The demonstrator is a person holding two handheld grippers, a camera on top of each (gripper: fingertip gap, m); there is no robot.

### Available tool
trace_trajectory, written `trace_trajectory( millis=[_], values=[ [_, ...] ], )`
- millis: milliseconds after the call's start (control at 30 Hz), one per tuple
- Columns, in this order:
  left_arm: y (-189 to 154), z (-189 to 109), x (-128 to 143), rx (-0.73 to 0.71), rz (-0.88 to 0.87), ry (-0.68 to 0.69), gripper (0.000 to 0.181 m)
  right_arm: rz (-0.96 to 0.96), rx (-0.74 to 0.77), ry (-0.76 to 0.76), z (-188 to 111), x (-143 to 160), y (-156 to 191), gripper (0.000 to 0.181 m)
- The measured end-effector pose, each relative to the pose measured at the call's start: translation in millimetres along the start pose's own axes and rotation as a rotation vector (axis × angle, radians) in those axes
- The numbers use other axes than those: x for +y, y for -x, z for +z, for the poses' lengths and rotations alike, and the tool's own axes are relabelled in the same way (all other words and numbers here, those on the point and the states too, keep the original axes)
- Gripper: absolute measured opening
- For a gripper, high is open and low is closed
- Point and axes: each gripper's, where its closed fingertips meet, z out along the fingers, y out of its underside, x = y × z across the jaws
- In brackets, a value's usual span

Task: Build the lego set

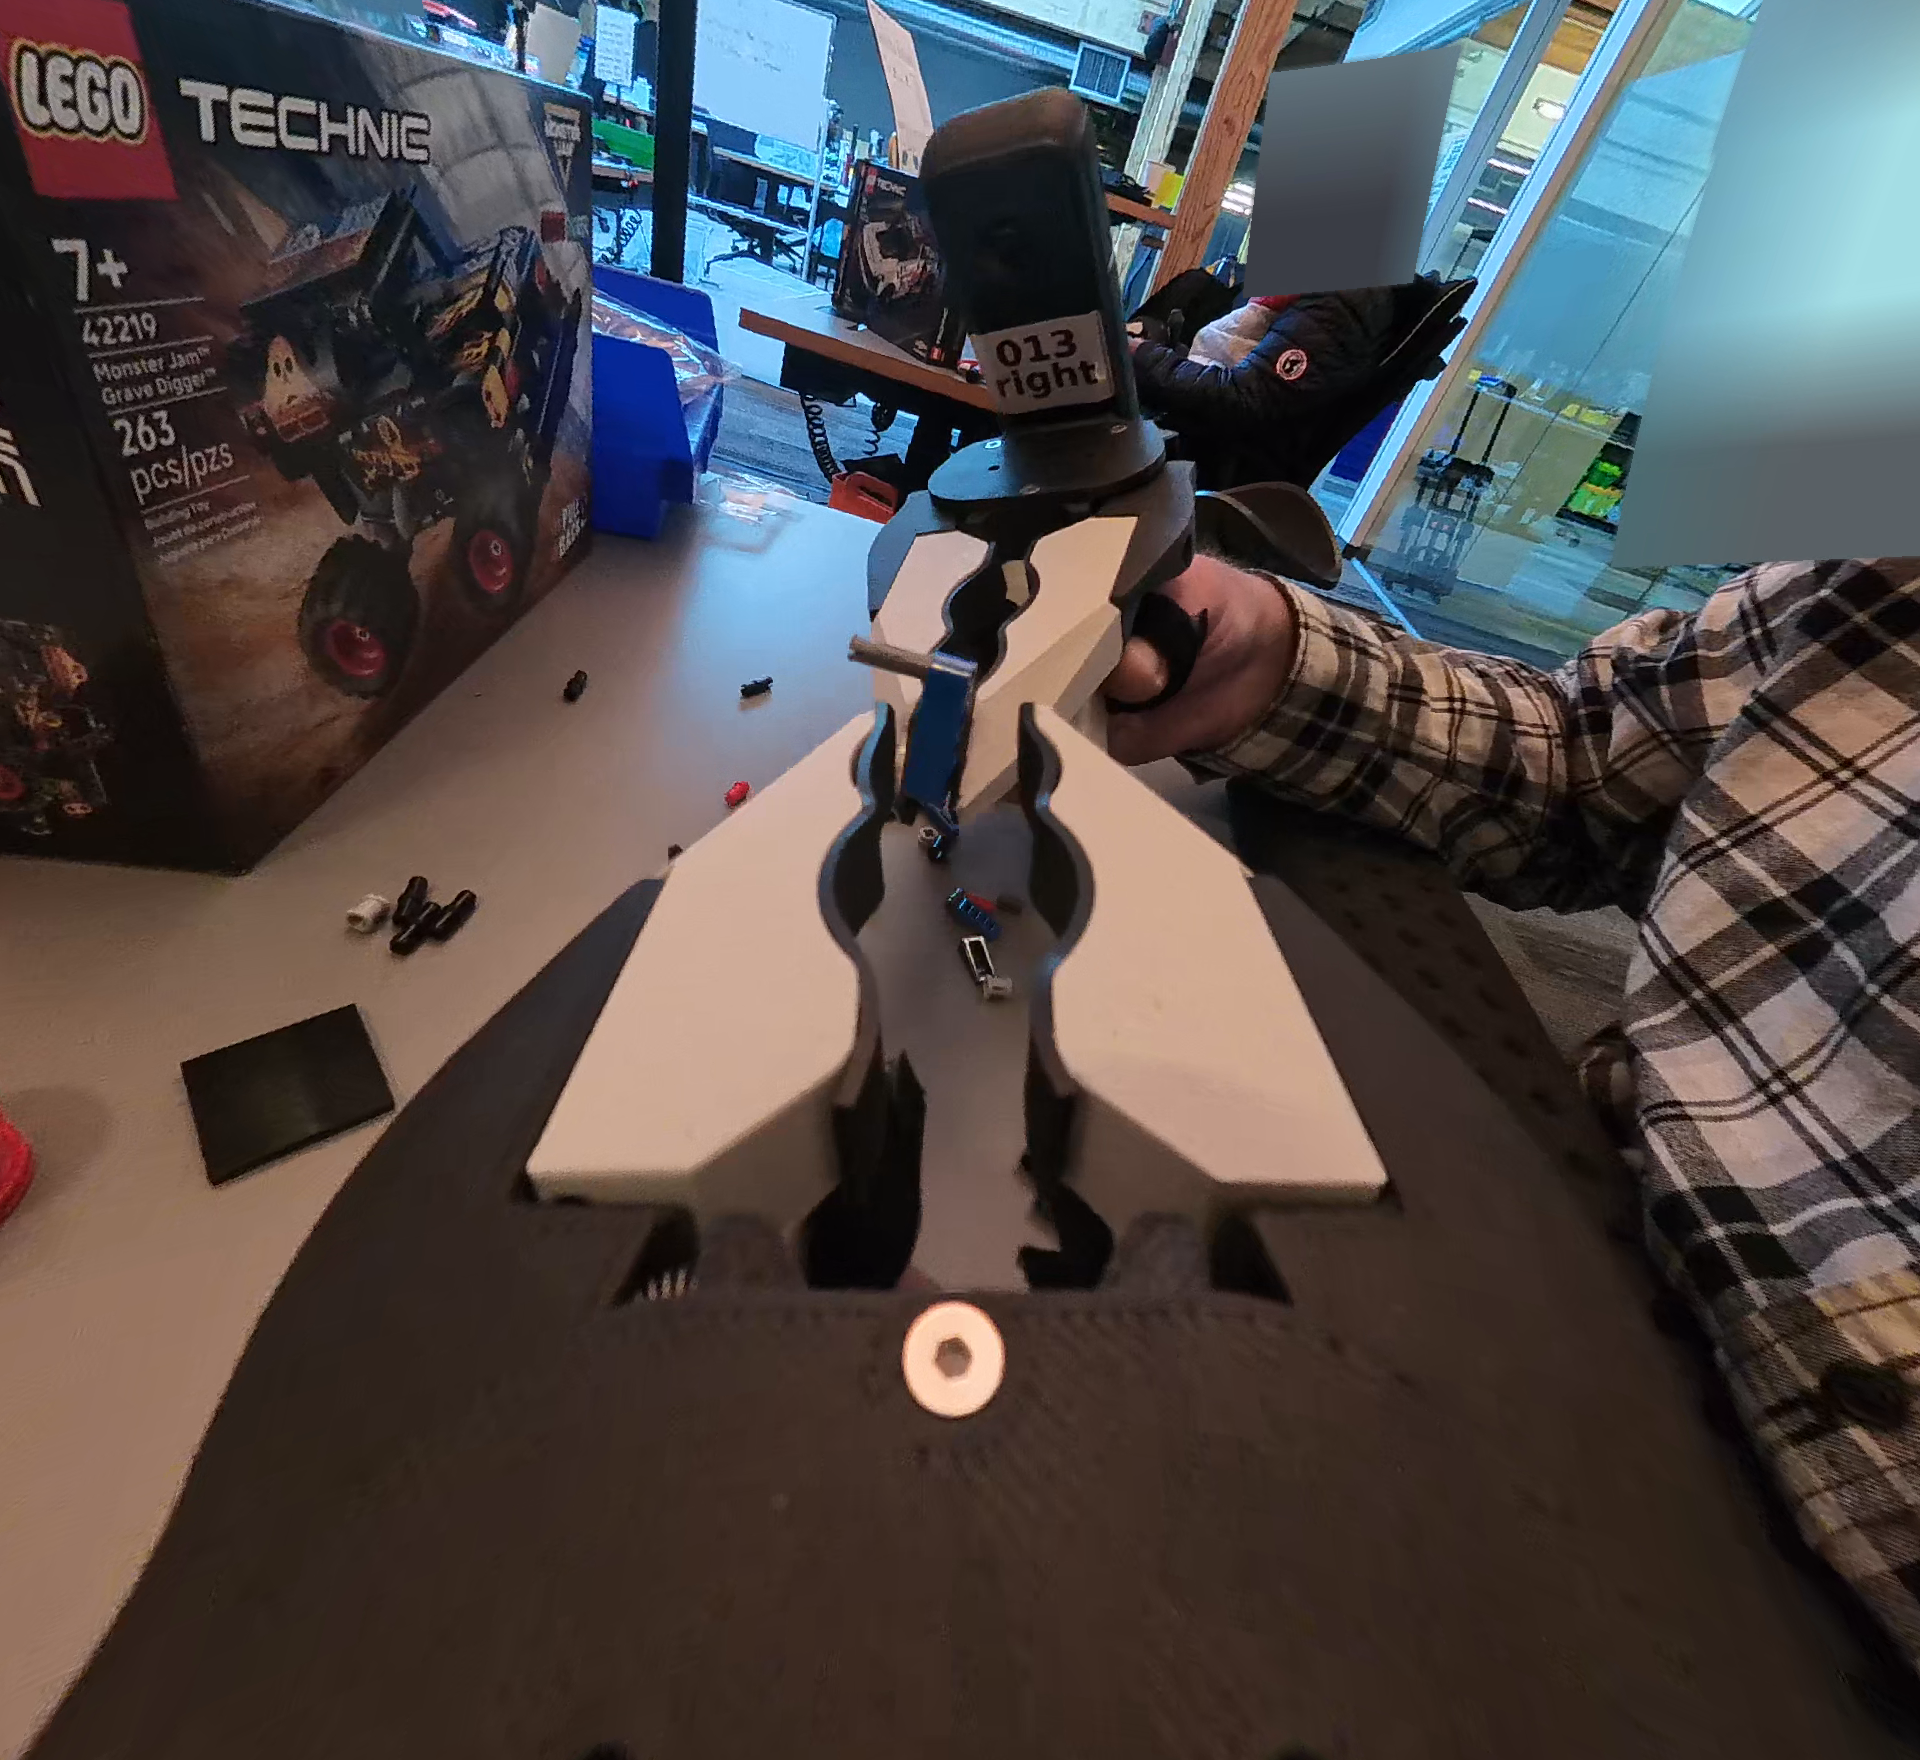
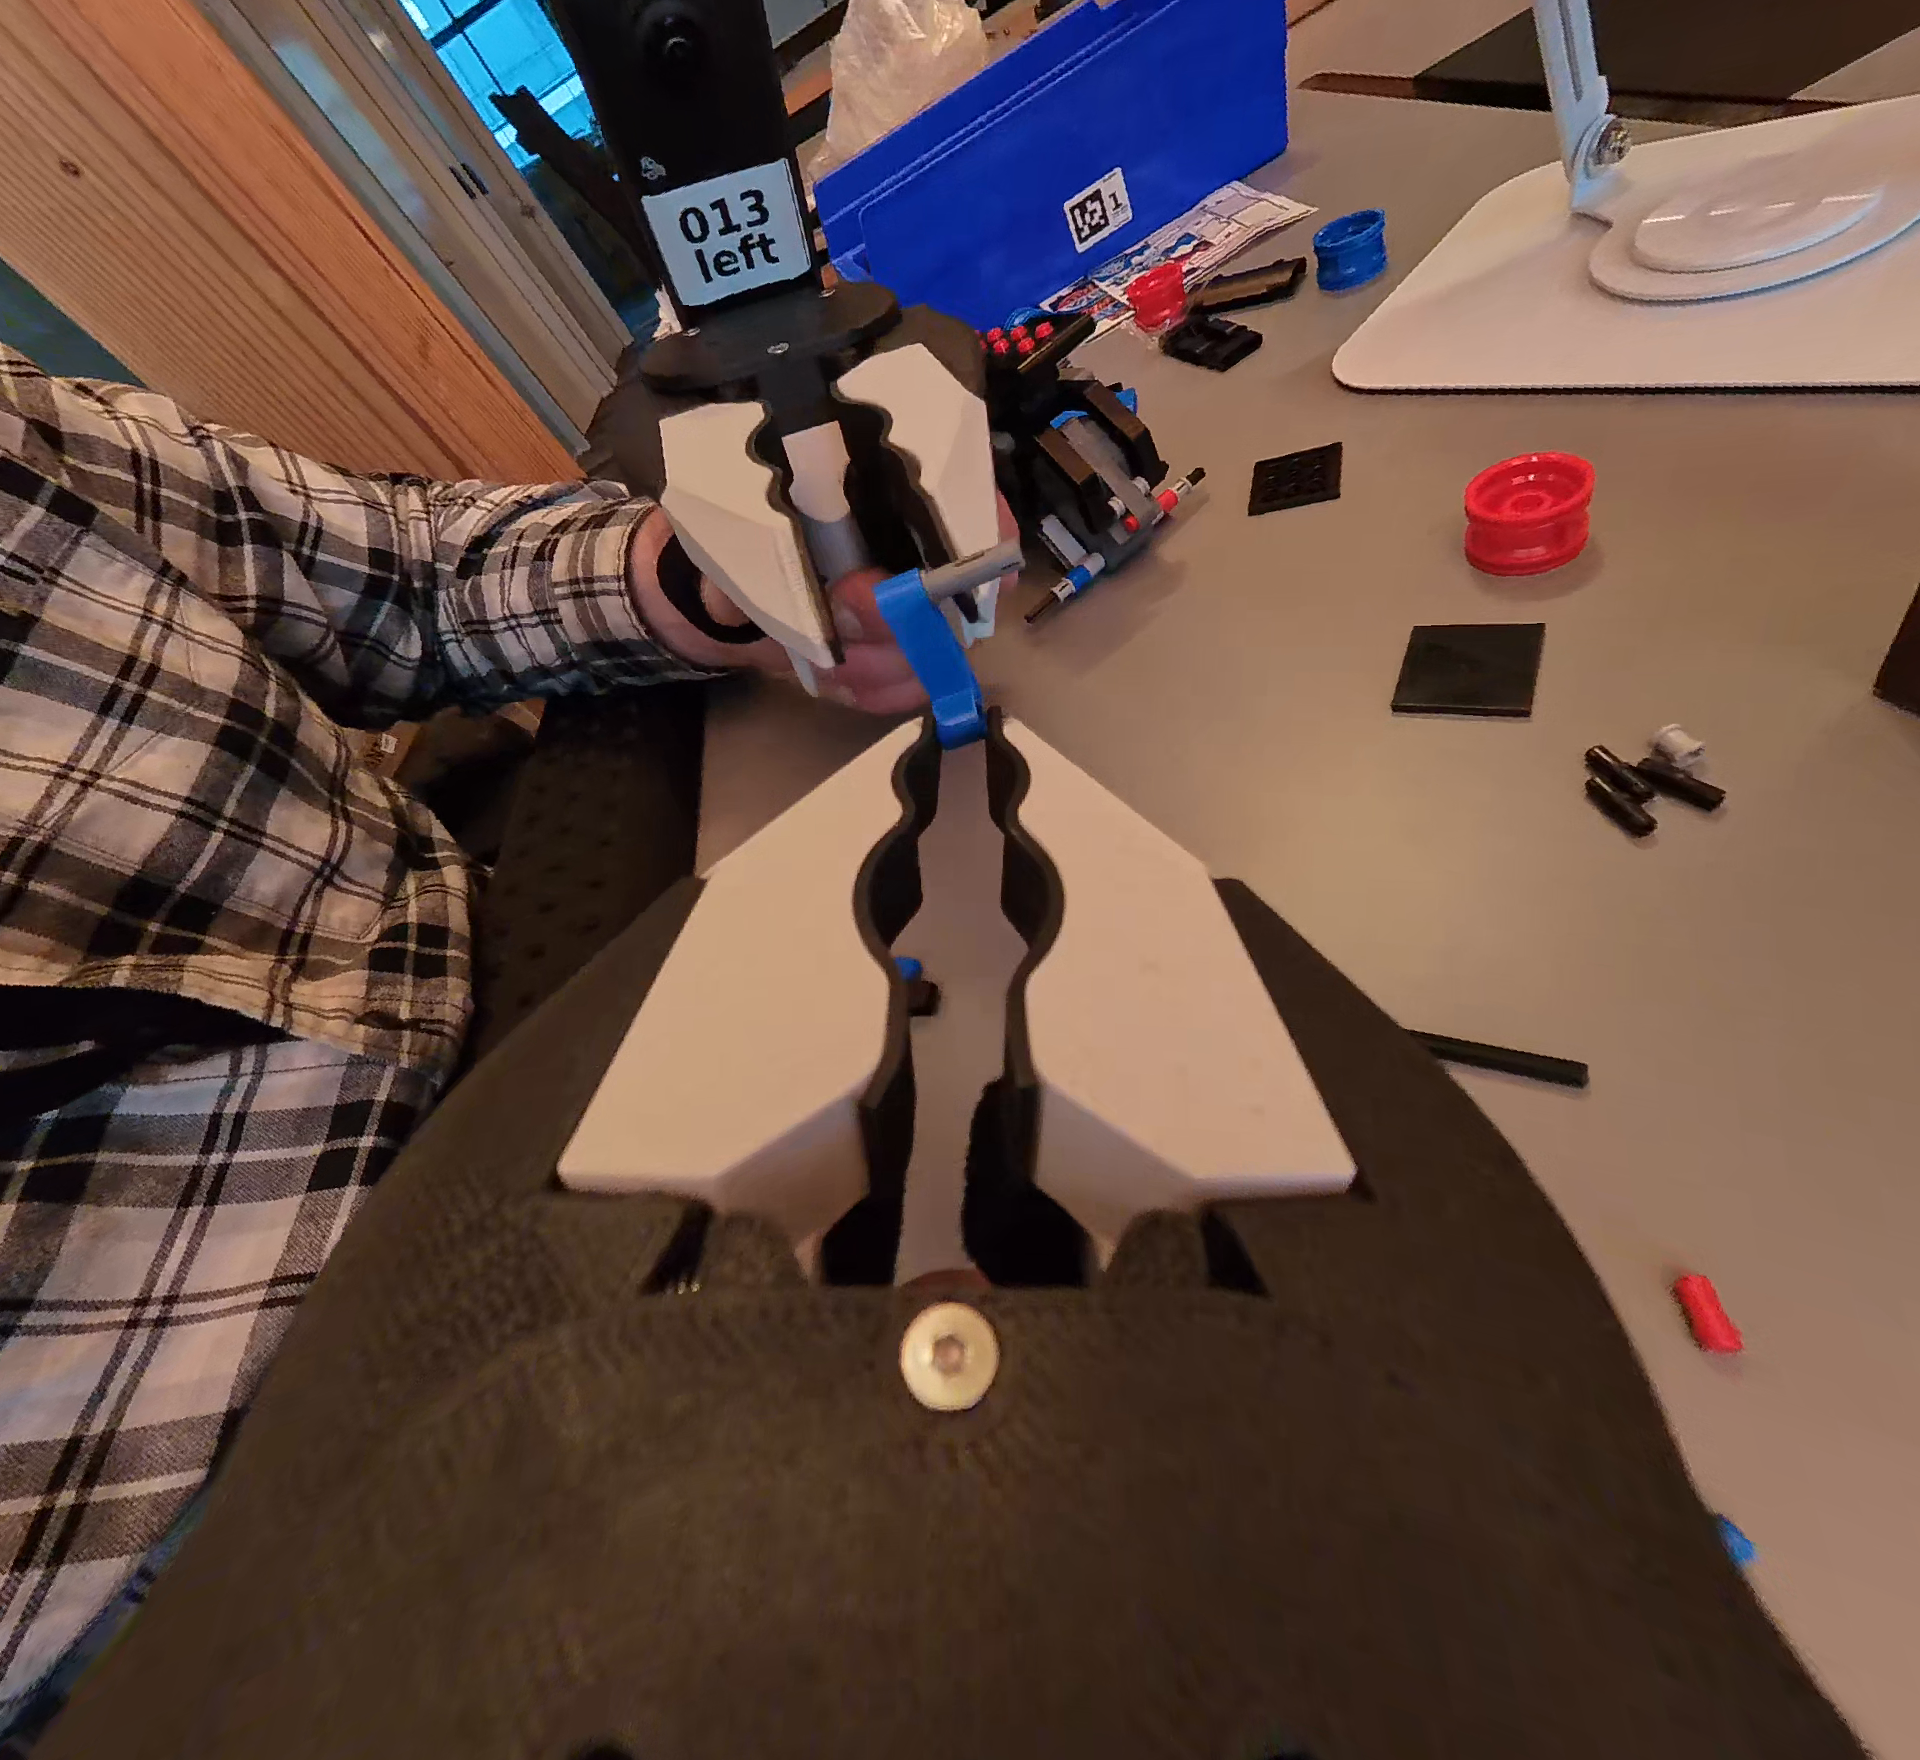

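Observation:
My right gripper [image 2: 958, 734] is shut on the lower end of a blue beam [image 2: 920, 640], held up above the grey table [image 2: 1299, 827]. A grey axle [image 2: 971, 562] sticks out sideways from the beam's upper end. In the left wrist view the blue beam [image 1: 940, 734] stands between the tips of my left gripper [image 1: 958, 723]. That gripper is open, with a gap between each pad and the beam. The axle [image 1: 899, 656] points left there. In the right wrist view the left gripper [image 2: 899, 640] faces me, jaws apart, around the beam's upper end.
A partly built model [image 2: 1091, 463], a blue bin [image 2: 1070, 141], red [image 2: 1527, 510] and blue [image 2: 1349, 247] wheel hubs, black plates [image 2: 1467, 669] and black pins [image 2: 1652, 780] lie on the table. The set's box [image 1: 260, 422] stands at the left. Small loose parts [image 1: 977, 921] lie below the grippers.

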Motion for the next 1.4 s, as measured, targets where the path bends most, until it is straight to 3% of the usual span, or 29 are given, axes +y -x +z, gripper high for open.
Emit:
trace_trajectory(
  millis=[167, 400, 700, 1233, 1400],
  values=[
    [-0.6, 2.9, 3.4, -0.005, 0.003, 0.015, 0.008, -0.001, -0.016, 0.015, 1.7, 2.7, 2.9, 0.007],
    [1.6, 0.8, -0.9, -0.029, 0.015, -0.011, 0.006, -0.055, 0.018, -0.009, 0.3, -2.3, 2.0, 0.007],
    [8.9, -2.4, -11.0, -0.066, -0.037, -0.068, 0.006, -0.535, 0.344, 0.098, 0.9, -2.8, -10.9, 0.013],
    [11.5, -1.4, -13.9, -0.046, -0.188, -0.103, 0.006, -0.887, 0.593, 0.145, -3.1, -15.2, -13.1, 0.016],
    [9.9, 2.0, -9.8, -0.039, -0.212, -0.091, 0.006, -0.975, 0.63, 0.185, -1.1, -13.0, -11.3, 0.006]
  ],
)
